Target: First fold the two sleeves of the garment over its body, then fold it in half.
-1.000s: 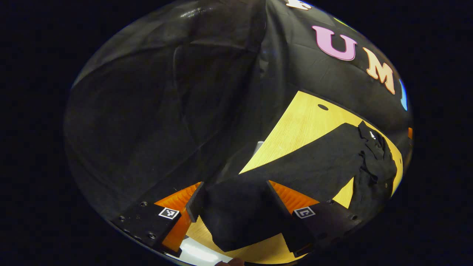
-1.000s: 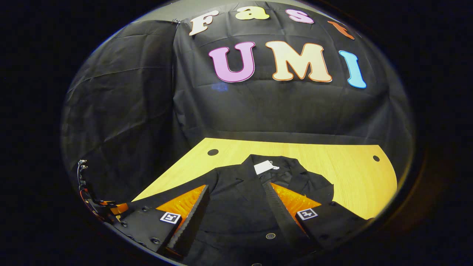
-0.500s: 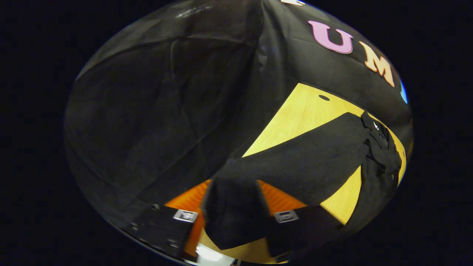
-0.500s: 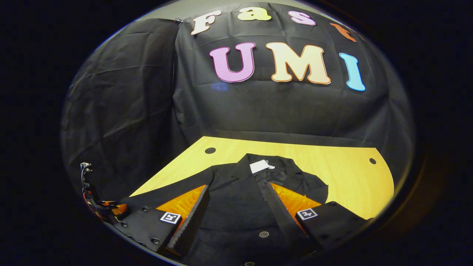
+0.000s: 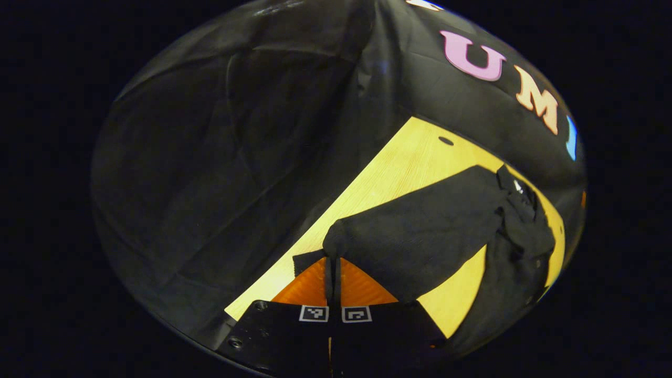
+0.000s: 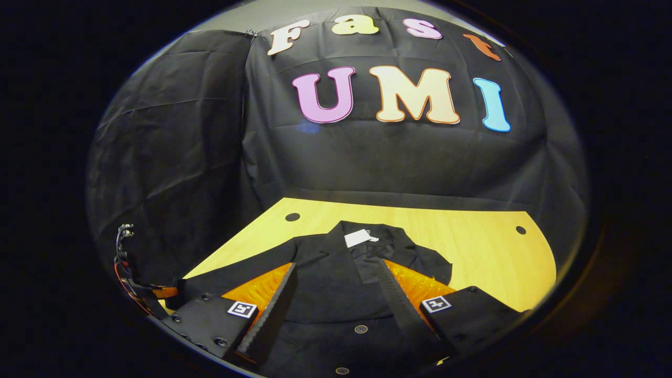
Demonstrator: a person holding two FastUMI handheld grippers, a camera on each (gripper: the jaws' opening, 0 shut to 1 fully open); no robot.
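So the garment (image 6: 336, 294) is a dark button-front jacket, lying spread face-up on the tabletop (image 6: 472, 247), collar toward the far edge and hem toward the near edge. One sleeve (image 5: 420, 226) runs out toward the left edge, and the left gripper (image 5: 332, 275) has its fingers pressed together on the cuff end of it. The cloth bunches into a soft lump right at the pinch.

It looks like thin, floppy fabric with no stiffness at all, and probably light, judging by how it slumps and wrinkles near the collar. It will likely drape and drag rather than hold a shape, so a grab at the very edge of the cuff or a hem corner seems the sane choice. The weave doesn't look slippery, and it's nothing fragile.

The right gripper (image 6: 336, 310) hovers over the chest with its fingers spread wide, holding nothing.

Count: one garment, one white tag (image 6: 358, 238) at the collar, and two buttons visible near the hem in the right gripper view. There are two round holes in the tabletop, one near each far corner. The other sleeve is hard to make out against the body.
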